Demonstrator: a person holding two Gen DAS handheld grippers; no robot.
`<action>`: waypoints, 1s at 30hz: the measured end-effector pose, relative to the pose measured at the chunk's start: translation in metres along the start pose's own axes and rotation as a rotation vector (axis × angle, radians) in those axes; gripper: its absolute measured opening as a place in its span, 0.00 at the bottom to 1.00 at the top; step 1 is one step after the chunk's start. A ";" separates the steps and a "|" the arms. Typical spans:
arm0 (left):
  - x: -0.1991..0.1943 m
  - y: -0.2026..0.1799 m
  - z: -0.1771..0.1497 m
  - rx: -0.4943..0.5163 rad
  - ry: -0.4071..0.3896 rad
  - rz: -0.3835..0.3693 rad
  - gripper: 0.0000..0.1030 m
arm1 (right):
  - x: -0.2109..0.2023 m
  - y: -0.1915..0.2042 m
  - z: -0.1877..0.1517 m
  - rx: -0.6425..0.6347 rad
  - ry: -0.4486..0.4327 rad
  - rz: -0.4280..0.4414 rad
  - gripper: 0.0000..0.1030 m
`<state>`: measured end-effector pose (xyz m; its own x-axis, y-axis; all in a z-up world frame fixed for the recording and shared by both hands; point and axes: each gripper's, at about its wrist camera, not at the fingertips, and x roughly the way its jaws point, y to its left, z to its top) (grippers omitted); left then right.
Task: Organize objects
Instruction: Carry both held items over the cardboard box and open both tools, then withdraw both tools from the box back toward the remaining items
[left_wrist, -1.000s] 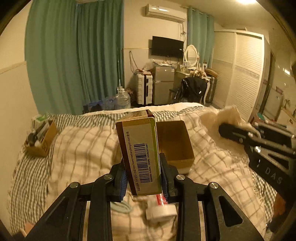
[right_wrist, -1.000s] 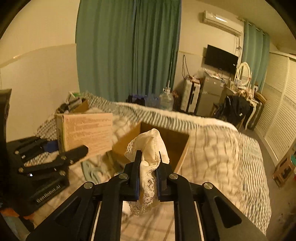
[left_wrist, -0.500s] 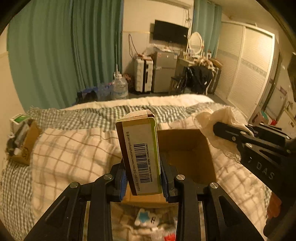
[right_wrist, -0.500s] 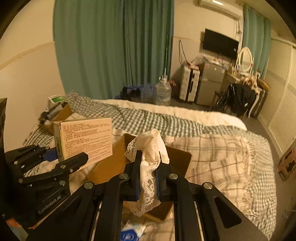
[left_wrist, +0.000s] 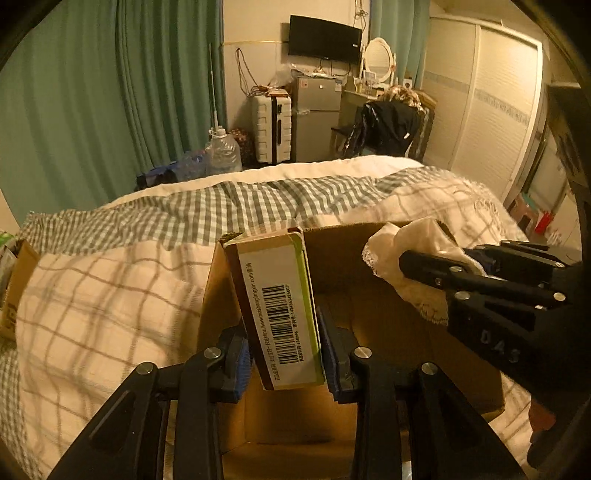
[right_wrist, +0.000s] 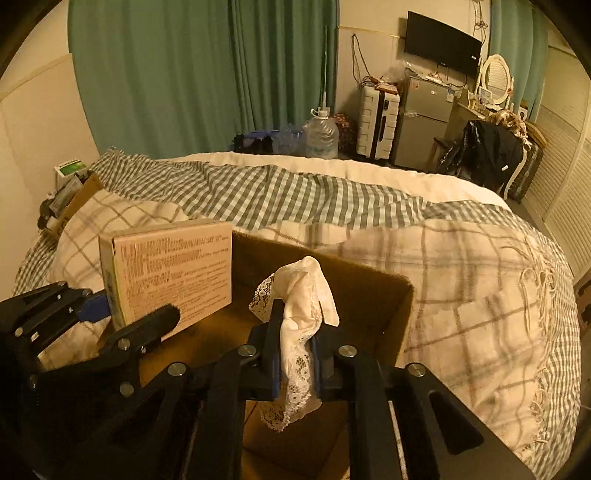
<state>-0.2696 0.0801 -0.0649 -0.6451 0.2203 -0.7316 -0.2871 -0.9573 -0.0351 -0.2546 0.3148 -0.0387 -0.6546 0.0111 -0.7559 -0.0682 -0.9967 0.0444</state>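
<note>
My left gripper (left_wrist: 283, 363) is shut on a flat carton with a barcode (left_wrist: 277, 314), held upright over the left side of an open cardboard box (left_wrist: 373, 236) on the bed. The carton also shows in the right wrist view (right_wrist: 173, 275). My right gripper (right_wrist: 295, 363) is shut on a white lace-edged cloth (right_wrist: 301, 317), held over the same cardboard box (right_wrist: 384, 295). The cloth also shows in the left wrist view (left_wrist: 413, 262), right of the carton. The box floor looks bare where it shows.
The box sits on a plaid blanket (right_wrist: 461, 288) over a checked duvet (left_wrist: 266, 203). A second small cardboard box (right_wrist: 79, 194) holding items stands at the bed's far left. Beyond the bed are a water jug (right_wrist: 320, 134), suitcase, fridge and green curtains.
Both grippers have moved forward and down over the open box with their loads. The box now fills the lower view, and the small items seen below earlier are out of sight.
</note>
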 end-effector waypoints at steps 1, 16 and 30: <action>-0.003 0.001 0.001 -0.003 -0.008 0.001 0.43 | -0.004 -0.002 -0.001 0.009 -0.009 -0.002 0.29; -0.157 0.031 -0.010 -0.011 -0.145 0.129 1.00 | -0.183 0.028 -0.006 -0.044 -0.182 -0.122 0.90; -0.225 0.051 -0.121 -0.088 -0.087 0.205 1.00 | -0.231 0.105 -0.112 -0.086 -0.123 -0.109 0.96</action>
<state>-0.0531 -0.0407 0.0157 -0.7431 0.0312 -0.6684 -0.0832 -0.9955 0.0460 -0.0261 0.1989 0.0678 -0.7340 0.1239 -0.6677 -0.0825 -0.9922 -0.0934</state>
